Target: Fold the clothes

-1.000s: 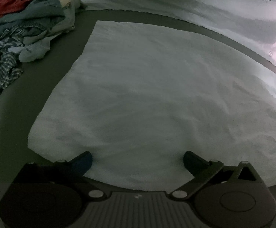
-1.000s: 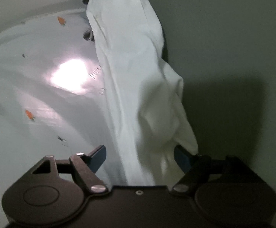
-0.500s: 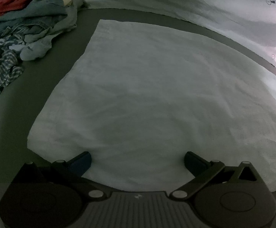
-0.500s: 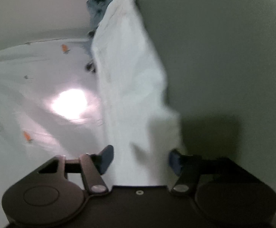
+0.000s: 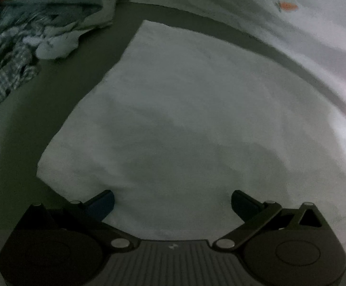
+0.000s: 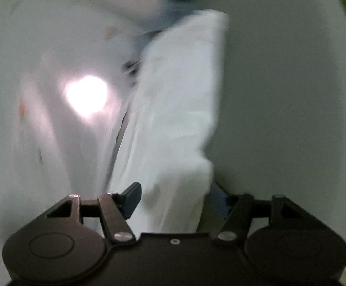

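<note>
A white cloth (image 5: pixel 185 119) lies spread flat on a dark grey surface (image 5: pixel 30 119). My left gripper (image 5: pixel 173 201) is open, its two fingers set wide apart over the cloth's near edge, with nothing pinched between them. In the right wrist view the picture is blurred by motion. A bunched fold of the same white cloth (image 6: pixel 177 119) runs up between the fingers of my right gripper (image 6: pixel 175 197). Its jaws are opening, the fold fills most of the gap, and the pads do not clamp it.
A pile of mixed clothes (image 5: pixel 30 28), blue, checked and red, sits at the far left. A white sheet with small carrot prints (image 5: pixel 292 23) borders the far side, with a bright glare (image 6: pixel 87 95) on it. Bare grey surface (image 6: pixel 280 95) lies right of the fold.
The right gripper has risen and rolled, so the cloth fold now leans the other way and blurs. Its jaws narrowed, then widened again. The left view has tilted slightly.
</note>
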### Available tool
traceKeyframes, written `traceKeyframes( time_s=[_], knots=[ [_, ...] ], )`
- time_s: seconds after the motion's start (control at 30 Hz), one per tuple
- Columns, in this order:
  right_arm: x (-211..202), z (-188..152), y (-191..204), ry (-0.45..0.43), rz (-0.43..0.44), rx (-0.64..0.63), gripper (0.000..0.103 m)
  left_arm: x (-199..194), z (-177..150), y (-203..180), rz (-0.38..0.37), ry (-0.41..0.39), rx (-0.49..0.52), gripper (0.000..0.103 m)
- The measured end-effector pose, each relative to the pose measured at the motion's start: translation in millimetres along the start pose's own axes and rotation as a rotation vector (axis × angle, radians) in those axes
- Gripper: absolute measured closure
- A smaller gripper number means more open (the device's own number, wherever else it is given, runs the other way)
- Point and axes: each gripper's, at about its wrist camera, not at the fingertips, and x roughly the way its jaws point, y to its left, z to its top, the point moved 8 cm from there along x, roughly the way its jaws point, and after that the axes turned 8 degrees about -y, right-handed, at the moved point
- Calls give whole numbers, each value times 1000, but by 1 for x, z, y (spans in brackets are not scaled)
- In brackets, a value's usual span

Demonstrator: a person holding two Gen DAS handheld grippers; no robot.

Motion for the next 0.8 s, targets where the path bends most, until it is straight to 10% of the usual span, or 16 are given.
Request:
traceKeyframes(
  time_s=[0.1, 0.27, 0.4, 0.57, 0.8],
  knots=[
    [5, -14, 61, -45, 58, -412, 43, -19, 7, 15, -20, -50, -60, 0],
    [50, -57, 103, 45, 116, -609, 94, -50, 9, 51, -9, -128, -138, 1],
    [90, -94, 84, 174, 18, -694, 94, -56, -4, 78, -18, -133, -258, 7],
    [96, -107, 84, 137, 32, -831, 90, -42, -11, 80, -122, -159, -432, 8],
    [96, -99, 82, 167, 62, -808, 78, -13, 9, 56, -85, -222, -363, 19]
  ],
)
